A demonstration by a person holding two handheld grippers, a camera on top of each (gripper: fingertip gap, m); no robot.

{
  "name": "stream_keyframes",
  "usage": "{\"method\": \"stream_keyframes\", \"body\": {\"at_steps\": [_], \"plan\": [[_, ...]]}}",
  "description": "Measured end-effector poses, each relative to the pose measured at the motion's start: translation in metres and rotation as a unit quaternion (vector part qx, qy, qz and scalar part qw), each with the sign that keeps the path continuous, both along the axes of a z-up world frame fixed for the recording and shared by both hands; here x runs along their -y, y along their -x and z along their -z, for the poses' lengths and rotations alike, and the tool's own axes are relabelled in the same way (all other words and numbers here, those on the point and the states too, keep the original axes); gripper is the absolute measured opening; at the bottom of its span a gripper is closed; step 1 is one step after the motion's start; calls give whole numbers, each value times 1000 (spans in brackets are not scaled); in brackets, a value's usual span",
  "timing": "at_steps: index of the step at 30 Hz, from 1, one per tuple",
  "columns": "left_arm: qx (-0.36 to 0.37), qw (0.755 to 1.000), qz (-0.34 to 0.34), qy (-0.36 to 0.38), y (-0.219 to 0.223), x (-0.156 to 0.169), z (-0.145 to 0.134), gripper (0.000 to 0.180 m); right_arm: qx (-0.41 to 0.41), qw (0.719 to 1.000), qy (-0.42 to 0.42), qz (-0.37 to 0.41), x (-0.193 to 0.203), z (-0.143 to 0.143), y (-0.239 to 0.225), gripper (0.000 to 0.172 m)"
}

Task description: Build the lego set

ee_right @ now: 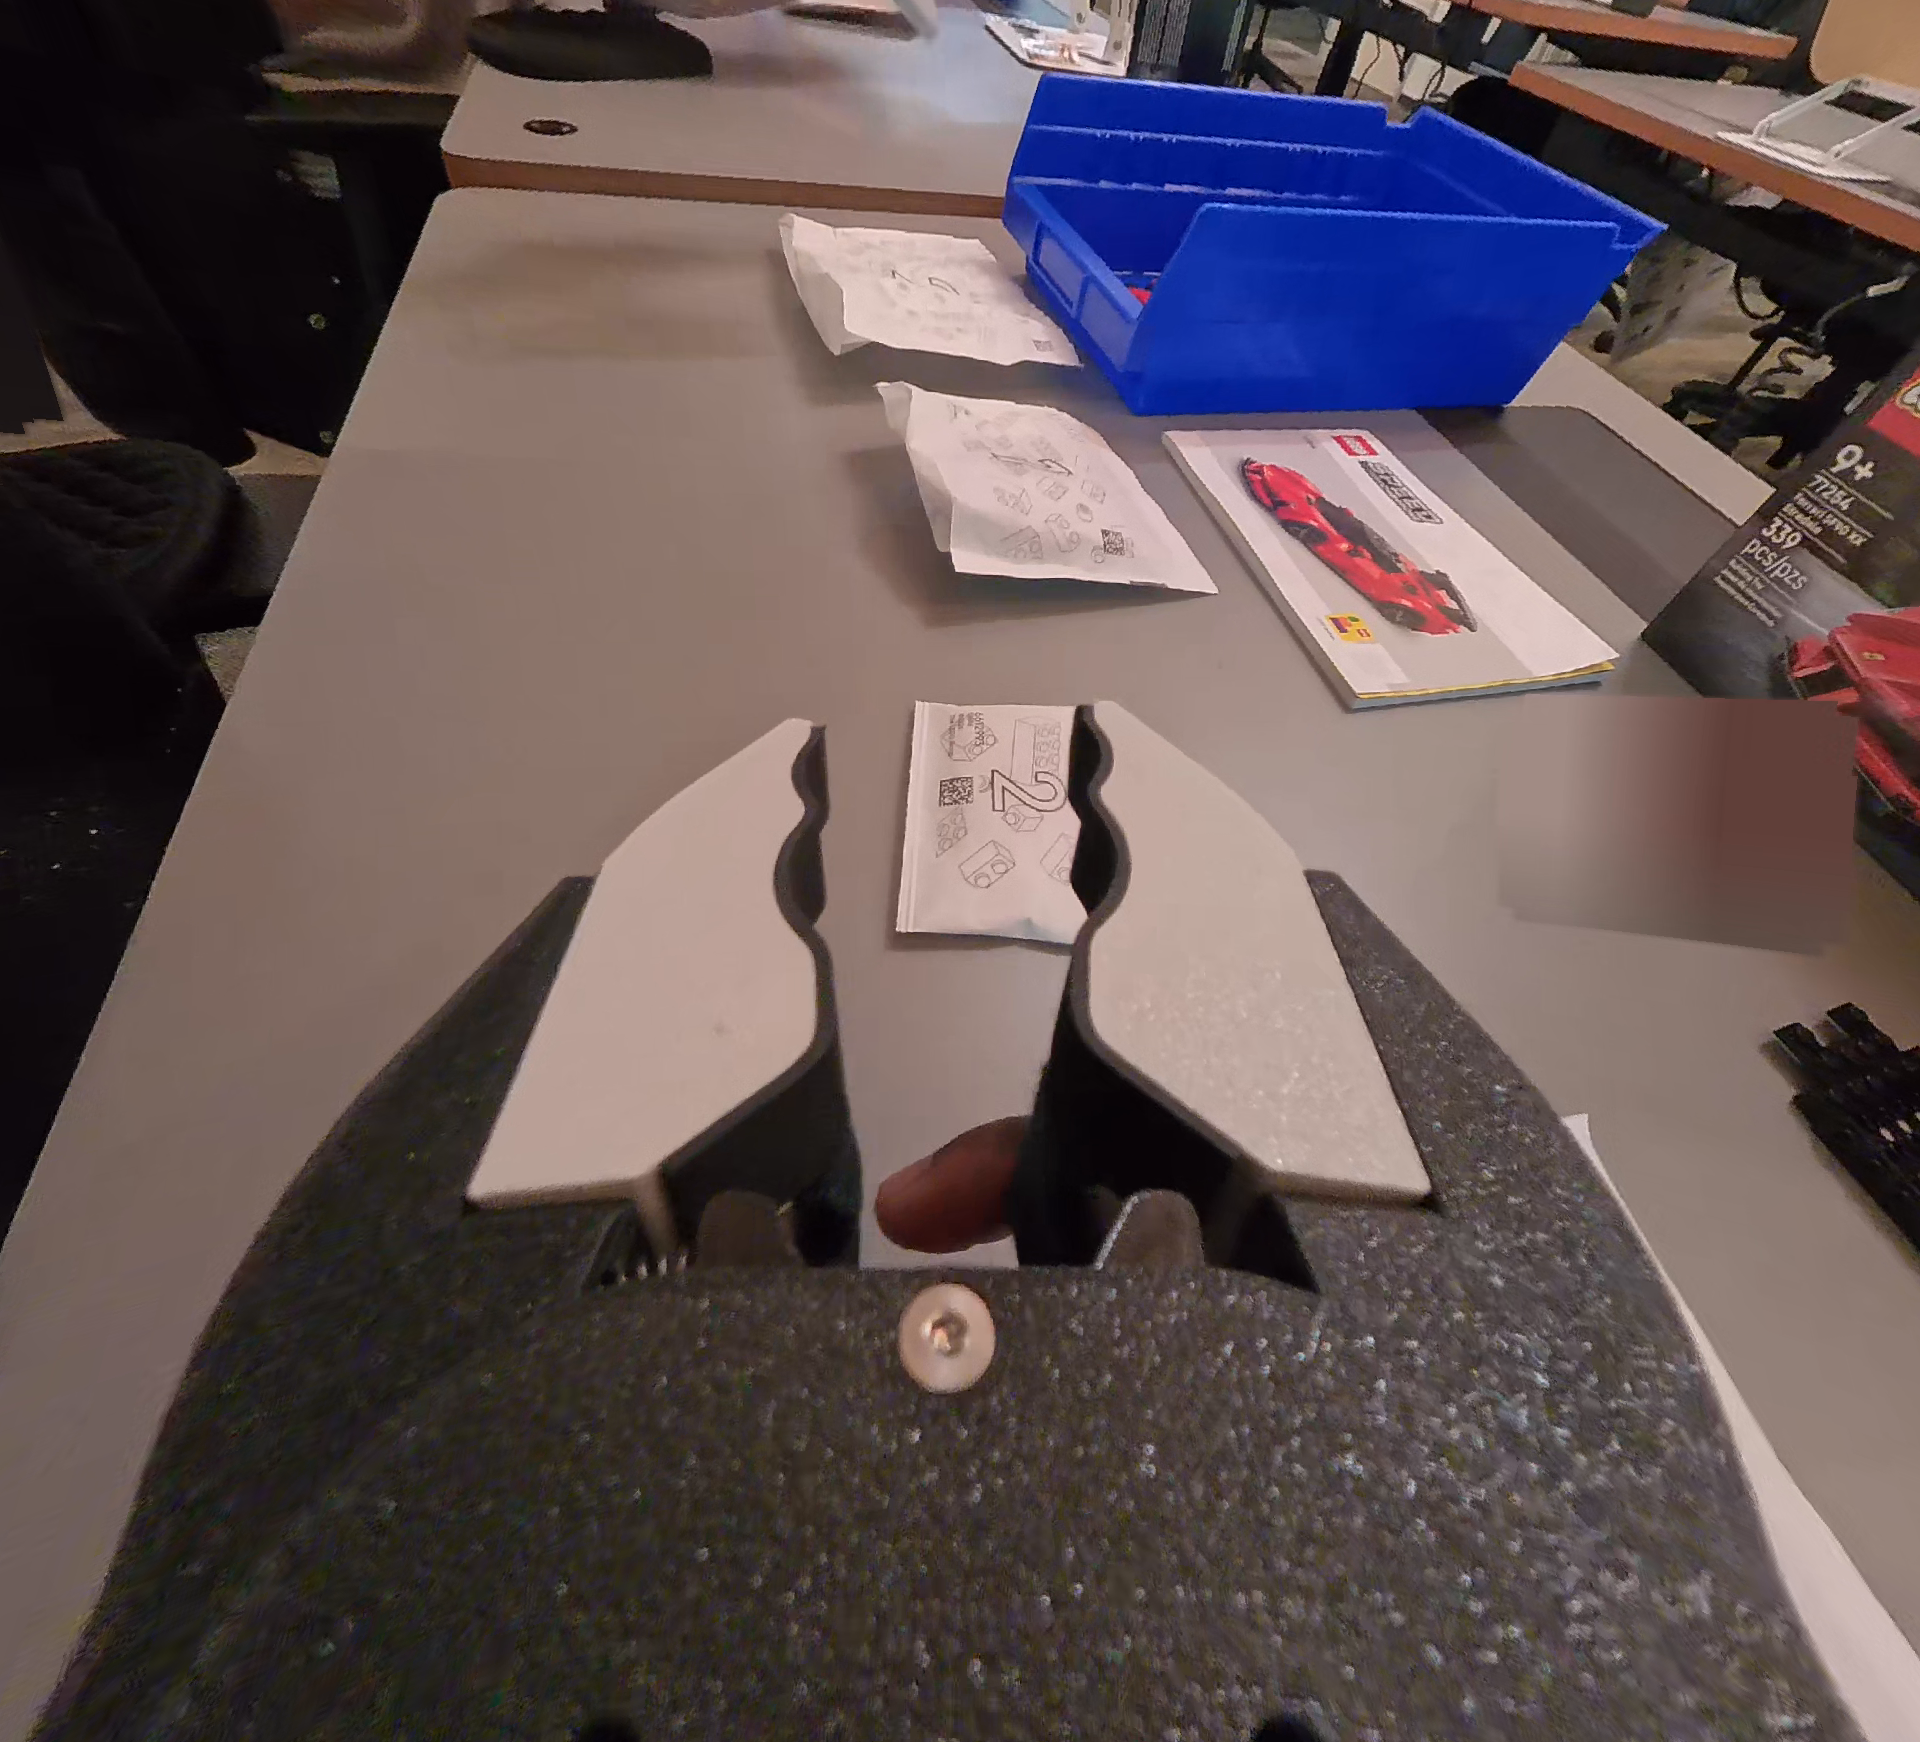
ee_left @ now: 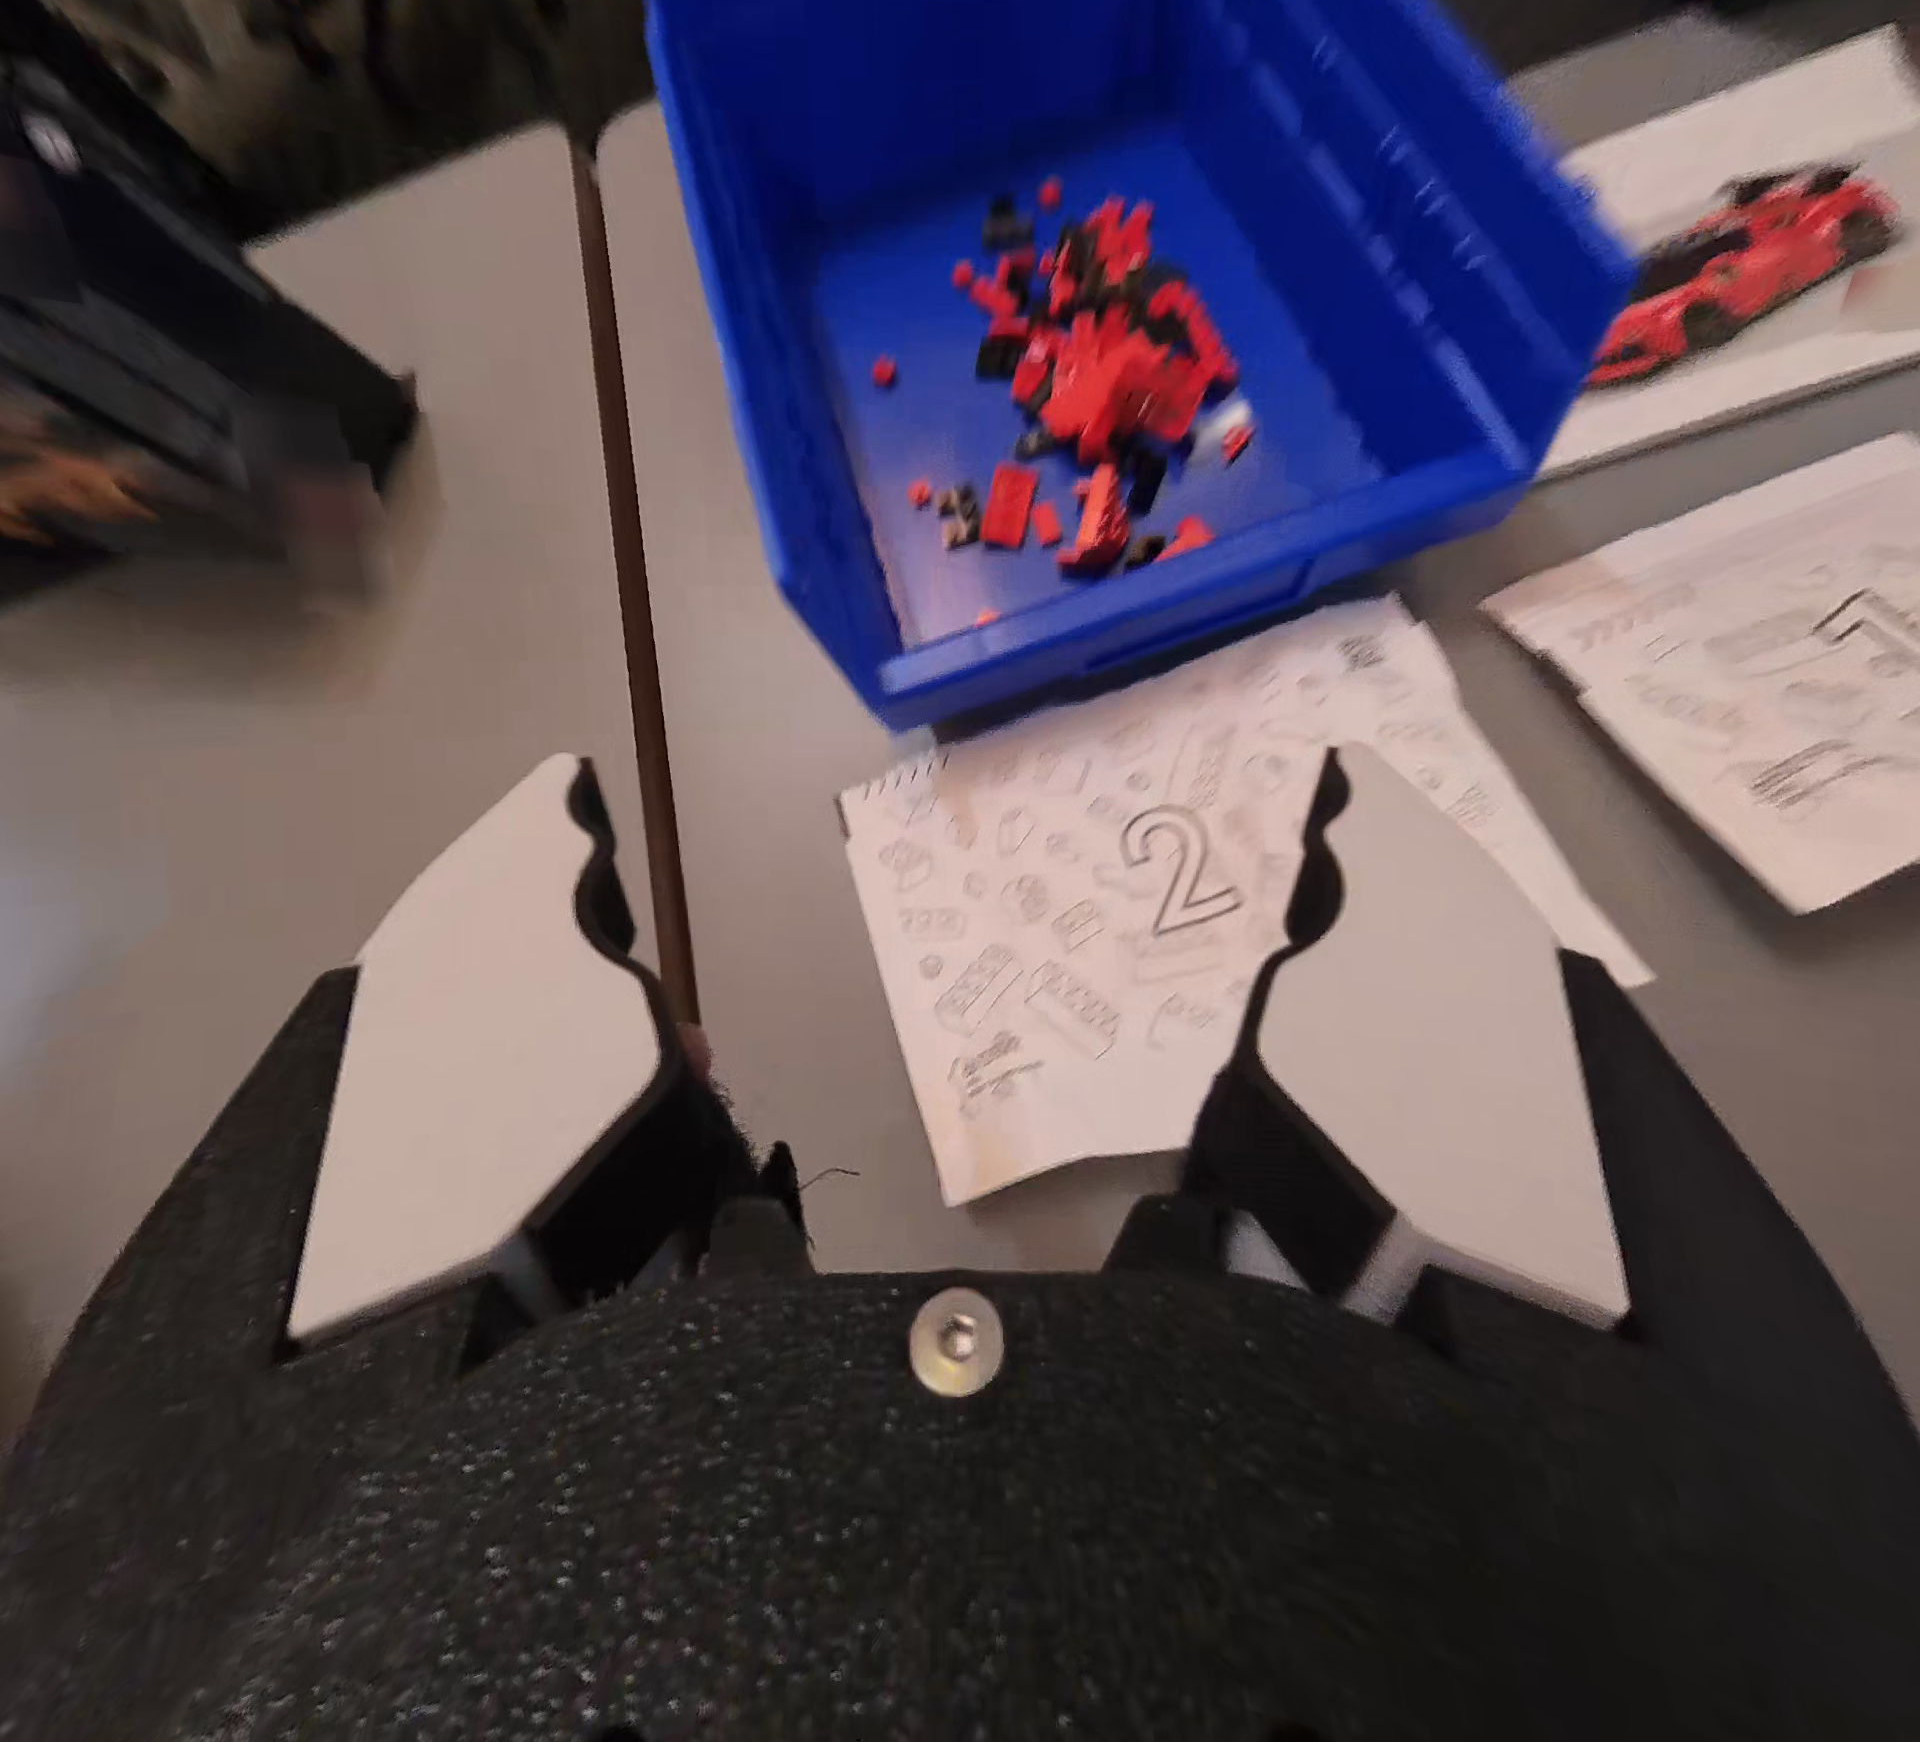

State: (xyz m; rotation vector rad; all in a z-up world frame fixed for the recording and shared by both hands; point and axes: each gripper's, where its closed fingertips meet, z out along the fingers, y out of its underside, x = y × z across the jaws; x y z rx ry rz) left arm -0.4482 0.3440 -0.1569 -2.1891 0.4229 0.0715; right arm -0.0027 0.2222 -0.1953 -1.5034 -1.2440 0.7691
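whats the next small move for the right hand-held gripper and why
Probably shift slightly right and lower: the right hand-held gripper is open and holds nothing, and the small white paper bag lies flat on the grey table, off-centre towards its right finger.

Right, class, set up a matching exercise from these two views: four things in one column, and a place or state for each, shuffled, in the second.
Things:
1. blue bin
2. booklet with red car
3. small paper bag
4. left gripper

Places or states:
A. fingers wide apart, nothing between
B. flat on the grey table, between the right gripper's fingertips
C. holds red and black bricks
D. beside the bin

Pairs: 1-C, 2-D, 3-B, 4-A
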Motion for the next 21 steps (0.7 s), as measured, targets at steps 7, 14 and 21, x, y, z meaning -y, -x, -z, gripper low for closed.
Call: {"method": "stream_keyframes", "body": {"at_steps": [7, 14, 21], "plan": [[47, 988, 89, -120, -112, 24, -66, 143, 13, 999, 25, 17, -3, 5, 0, 61], [95, 955, 204, -195, -231, 62, -81, 86, 42, 997, 52, 46, -9, 16, 0, 76], [160, 919, 334, -135, -296, 81, -21, 0, 103, 990, 82, 58, -13, 42, 6, 83]]}}
